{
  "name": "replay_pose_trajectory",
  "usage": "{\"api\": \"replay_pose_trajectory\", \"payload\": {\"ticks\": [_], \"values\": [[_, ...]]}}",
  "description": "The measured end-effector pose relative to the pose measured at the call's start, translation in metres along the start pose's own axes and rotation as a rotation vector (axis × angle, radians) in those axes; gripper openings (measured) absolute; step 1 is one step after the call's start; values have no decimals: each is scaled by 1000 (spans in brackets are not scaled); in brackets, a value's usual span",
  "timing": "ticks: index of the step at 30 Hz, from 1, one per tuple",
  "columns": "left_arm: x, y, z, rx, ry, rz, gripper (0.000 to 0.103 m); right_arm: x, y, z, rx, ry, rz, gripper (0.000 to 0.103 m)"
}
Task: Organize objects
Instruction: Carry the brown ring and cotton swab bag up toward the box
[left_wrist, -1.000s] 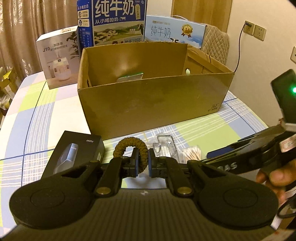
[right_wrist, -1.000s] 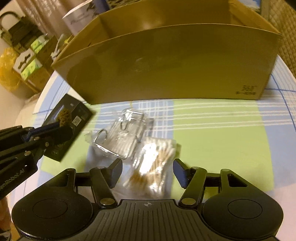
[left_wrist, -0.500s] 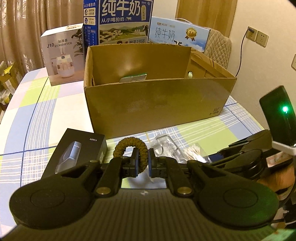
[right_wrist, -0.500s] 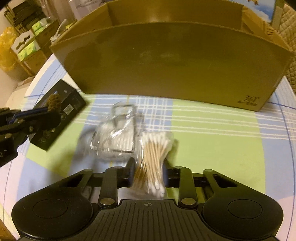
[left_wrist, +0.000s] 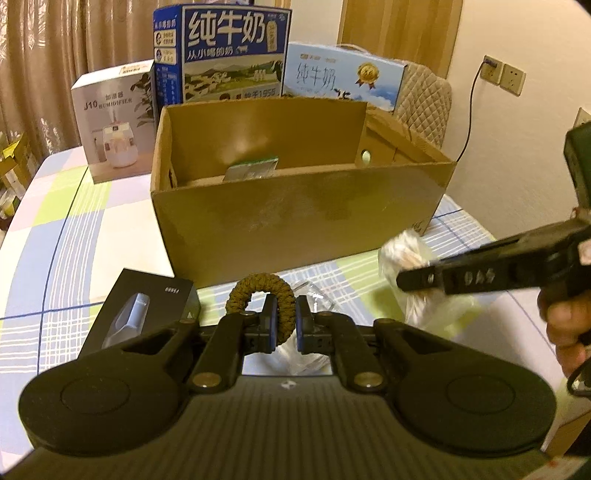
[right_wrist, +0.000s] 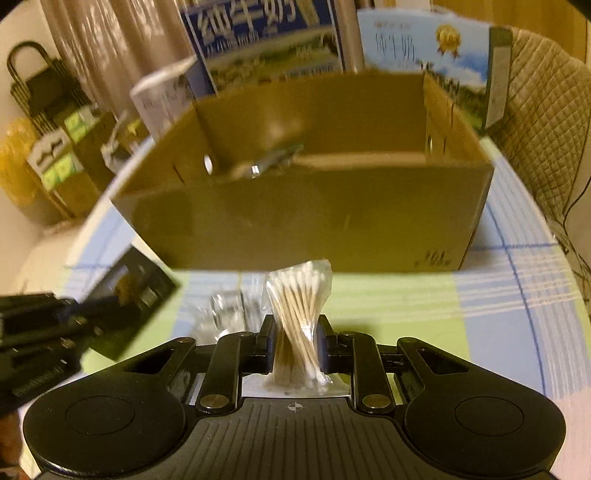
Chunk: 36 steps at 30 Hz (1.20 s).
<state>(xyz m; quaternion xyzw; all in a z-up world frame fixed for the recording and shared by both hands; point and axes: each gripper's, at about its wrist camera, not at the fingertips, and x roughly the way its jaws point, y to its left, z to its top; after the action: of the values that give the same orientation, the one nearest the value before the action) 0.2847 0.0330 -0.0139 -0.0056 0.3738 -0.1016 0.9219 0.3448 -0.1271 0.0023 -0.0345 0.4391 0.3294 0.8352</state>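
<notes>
Facing you across the checked table (left_wrist: 74, 236) is the open carton (left_wrist: 295, 218), its near wall turned toward both cameras and a small green-edged packet (left_wrist: 255, 170) lying inside near the back. Behind the carton you have two blue milk boxes (left_wrist: 229, 55) and, off to the left, a white humidifier box (left_wrist: 114, 122); a quilted chair (left_wrist: 424, 103) stands at the far right corner.

In front of the carton, on the left, a black box (left_wrist: 147, 306) lies flat on the cloth. Just right of it, a clear plastic pack (left_wrist: 314, 295) rests on the table, partly hidden behind your left gripper.

Your left gripper (left_wrist: 283, 325) is clamped on a braided brown band (left_wrist: 262, 291), whose loop arches up above the fingertips, in front of the carton's near wall and short of its rim.

Your right gripper (right_wrist: 294, 343) is squeezed onto a bag of swabs (right_wrist: 297, 306), pinching it at the middle so the cotton tips fan out above and below the pads. From the left camera, that bag (left_wrist: 406, 254) hangs clear of the cloth by the carton's lower right corner. The right view is blurred, so finer detail inside the carton cannot be made out
</notes>
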Motion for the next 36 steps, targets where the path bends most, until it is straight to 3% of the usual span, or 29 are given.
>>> {"api": "replay_pose_trajectory", "payload": {"ticks": [36], "values": [[-10,-5,7,-5,-29,17,7,-2,9,3,-19,-23,33,18]]}}
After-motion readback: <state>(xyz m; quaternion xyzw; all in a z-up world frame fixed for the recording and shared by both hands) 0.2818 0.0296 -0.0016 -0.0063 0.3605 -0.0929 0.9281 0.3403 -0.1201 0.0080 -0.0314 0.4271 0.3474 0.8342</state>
